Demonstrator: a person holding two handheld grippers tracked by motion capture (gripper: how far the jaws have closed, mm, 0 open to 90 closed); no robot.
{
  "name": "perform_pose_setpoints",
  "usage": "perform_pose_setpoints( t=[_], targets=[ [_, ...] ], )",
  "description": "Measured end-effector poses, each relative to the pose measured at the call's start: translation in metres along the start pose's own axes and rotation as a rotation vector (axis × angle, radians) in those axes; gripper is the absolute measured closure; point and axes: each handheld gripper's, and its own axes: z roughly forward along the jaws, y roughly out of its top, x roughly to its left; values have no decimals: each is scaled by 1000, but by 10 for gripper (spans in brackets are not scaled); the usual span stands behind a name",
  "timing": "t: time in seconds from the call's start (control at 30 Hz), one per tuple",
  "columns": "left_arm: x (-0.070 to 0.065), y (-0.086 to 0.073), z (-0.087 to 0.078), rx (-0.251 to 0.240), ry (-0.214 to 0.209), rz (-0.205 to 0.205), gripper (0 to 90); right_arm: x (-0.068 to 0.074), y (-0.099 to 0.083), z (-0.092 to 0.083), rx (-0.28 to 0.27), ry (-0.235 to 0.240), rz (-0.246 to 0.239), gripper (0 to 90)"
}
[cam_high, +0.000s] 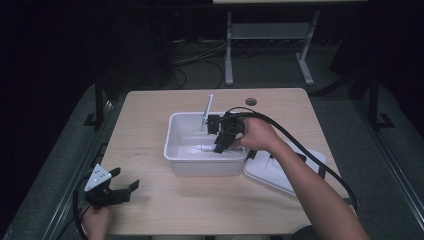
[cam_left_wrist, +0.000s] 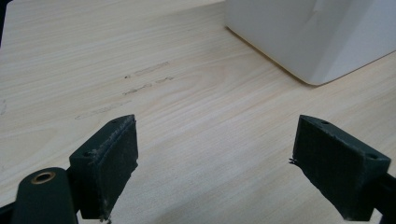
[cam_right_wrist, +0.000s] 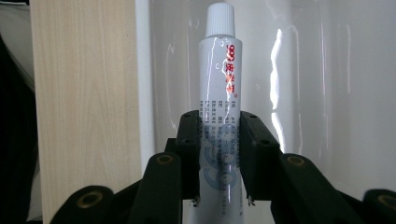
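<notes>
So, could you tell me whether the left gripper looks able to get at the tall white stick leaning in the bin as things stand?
Probably not easily: the left gripper sits at the table's near left corner, and the right gripper, shut on a tube, stands beside the stick inside the bin.

The white tube bears red "999" with red characters; its smaller print is unreadable.

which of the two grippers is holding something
The right gripper, shut on the white tube in the bin; the left gripper stands open over bare table.
</notes>
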Motion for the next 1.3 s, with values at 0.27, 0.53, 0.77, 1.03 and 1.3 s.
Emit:
perform_pose_setpoints(
  t=[0.27, 0.53, 0.77, 1.03, 1.3],
  targets=[
    [0, 0, 0, 0, 0, 0, 134, -5, -3, 11, 9, 12, 13, 710],
    [0, 0, 0, 0, 0, -2, 134, -7, -4, 18, 9, 16, 16, 710],
    [0, 0, 0, 0, -1, 1, 134, -8, -3, 25, 17, 24, 20, 710],
    [1, 0, 0, -1, 0, 1, 134, -10, -1, 33, 16, 36, 22, 710],
    [1, 0, -1, -4, 4, -4, 134, -11, -3, 39, 16, 50, 30, 710]
  ],
)
